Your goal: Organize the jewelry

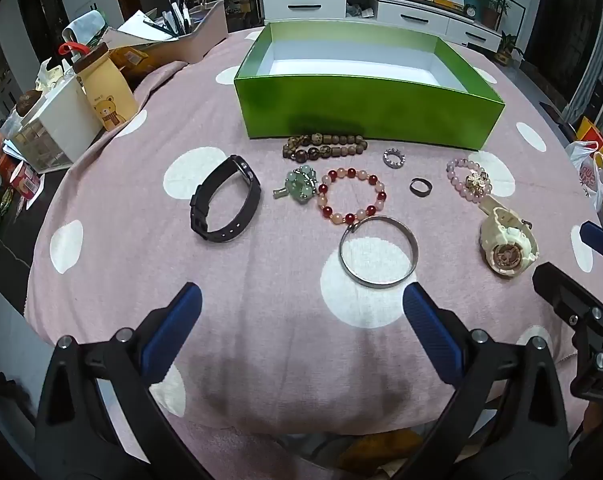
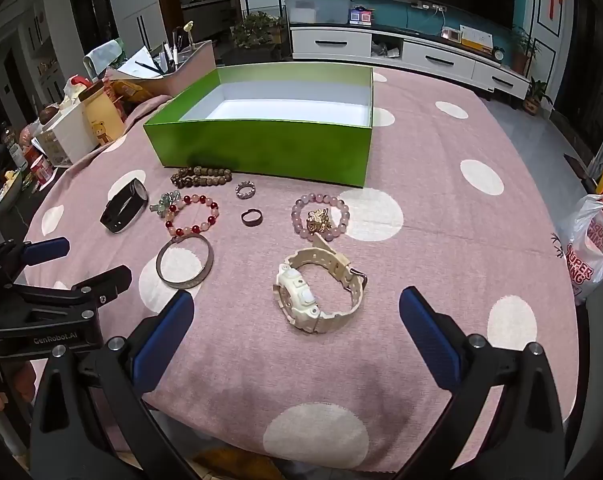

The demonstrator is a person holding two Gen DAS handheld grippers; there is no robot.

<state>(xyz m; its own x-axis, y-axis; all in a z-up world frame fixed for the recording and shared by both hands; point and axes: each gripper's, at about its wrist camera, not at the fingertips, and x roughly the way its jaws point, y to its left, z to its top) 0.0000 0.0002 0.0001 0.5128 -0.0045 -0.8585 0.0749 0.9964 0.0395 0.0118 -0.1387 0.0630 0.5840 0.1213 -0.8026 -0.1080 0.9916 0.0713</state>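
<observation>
Bare cloth (image 2: 301, 380) — around cream watch (image 2: 319, 294)

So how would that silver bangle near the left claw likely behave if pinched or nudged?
The silver bangle looks like a rigid metal hoop, so it should probably keep its shape when pinched. Its smooth, shiny band may slip between the pads. It lies flat on the cloth, so a nudge would likely slide it; set on edge, it could roll.

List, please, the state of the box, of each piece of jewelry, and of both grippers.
green box: open, empty
black watch: strap fastened, on its side
cream watch: strap fastened, on its side
silver bangle: flat on the cloth
red bead bracelet: flat
pink bead bracelet: flat
left gripper: open, empty
right gripper: open, empty
</observation>
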